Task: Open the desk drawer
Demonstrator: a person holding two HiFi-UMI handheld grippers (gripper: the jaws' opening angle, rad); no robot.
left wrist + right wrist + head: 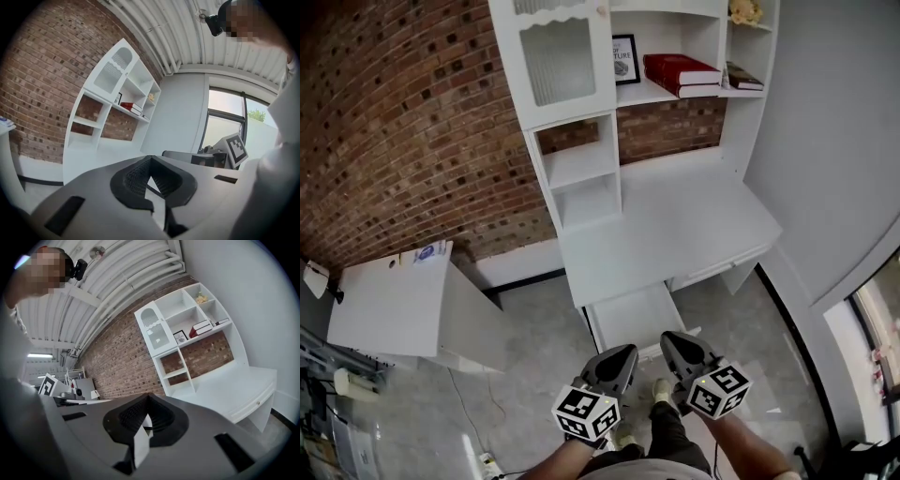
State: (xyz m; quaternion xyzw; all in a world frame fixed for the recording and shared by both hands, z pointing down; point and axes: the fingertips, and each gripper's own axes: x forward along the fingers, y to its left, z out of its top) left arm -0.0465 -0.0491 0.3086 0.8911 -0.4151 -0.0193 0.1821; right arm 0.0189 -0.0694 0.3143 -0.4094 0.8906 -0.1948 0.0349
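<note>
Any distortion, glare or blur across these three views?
Head view: sharp, evenly lit, brick wall bowed by the lens. Left gripper view: fisheye, dark corners, window blown out. Right gripper view: fisheye, dark corners, desk crisp.

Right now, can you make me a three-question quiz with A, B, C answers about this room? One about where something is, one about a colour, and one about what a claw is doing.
1. Where are the red books?
A. on the floor
B. on a white shelf
C. on a chair

2. What colour is the desk?
A. white
B. green
C. black

3. How is the left claw?
A. wide open
B. holding a book
C. shut and empty

Answers:
1 B, they lie up on the shelf.
2 A, its top is plain white.
3 C, its pads meet with nothing between them.
</note>
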